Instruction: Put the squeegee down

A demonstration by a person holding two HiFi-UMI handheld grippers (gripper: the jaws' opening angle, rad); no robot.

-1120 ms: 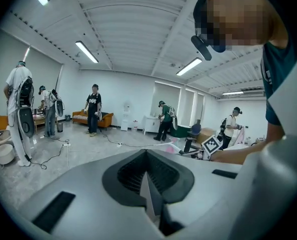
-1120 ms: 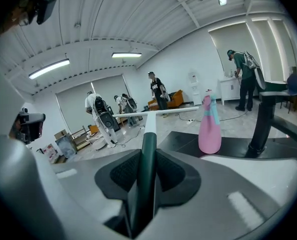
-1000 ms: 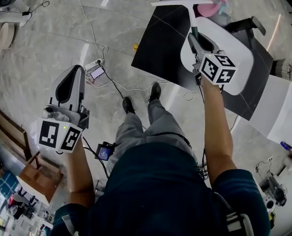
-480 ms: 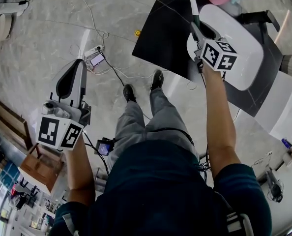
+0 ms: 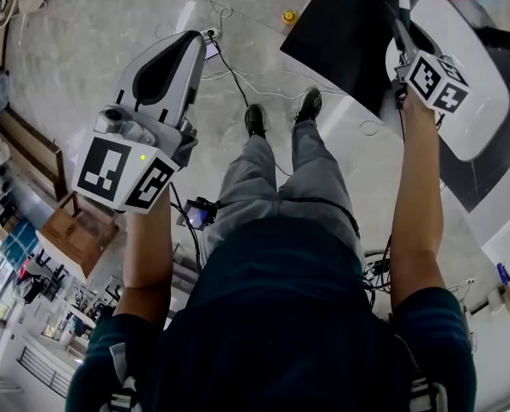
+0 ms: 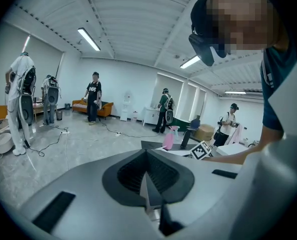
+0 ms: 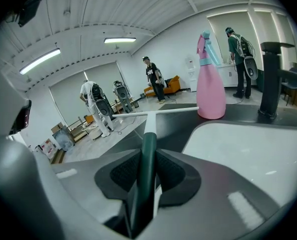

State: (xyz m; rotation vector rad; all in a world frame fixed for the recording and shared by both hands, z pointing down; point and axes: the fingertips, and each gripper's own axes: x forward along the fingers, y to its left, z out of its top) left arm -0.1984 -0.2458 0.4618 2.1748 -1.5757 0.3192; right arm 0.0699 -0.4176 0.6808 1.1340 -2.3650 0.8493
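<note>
The squeegee point(image 7: 151, 126) has a dark green handle, a white shaft and a long white blade lying crosswise at its far end. My right gripper point(image 7: 147, 154) is shut on the green handle and holds the blade out over the black counter point(image 7: 173, 121). In the head view the right gripper point(image 5: 401, 39) is at the top right, and the squeegee point(image 5: 399, 24) runs off the top edge. My left gripper point(image 5: 189, 45) hangs over the floor at the left, jaws together with nothing in them; its own view shows the left gripper point(image 6: 147, 151) shut.
A pink spray bottle point(image 7: 210, 79) and a black faucet point(image 7: 271, 79) stand beyond a white sink basin point(image 7: 238, 149) set in the counter. Cables point(image 5: 229, 67) and a power strip point(image 5: 210, 34) lie on the floor. Wooden furniture point(image 5: 66, 230) stands at the left. Several people point(image 6: 93, 101) stand farther off.
The right gripper has come down with the squeegee toward the counter. The head view has swung, so the blade now lies past its top edge. The left gripper has sunk a little.
</note>
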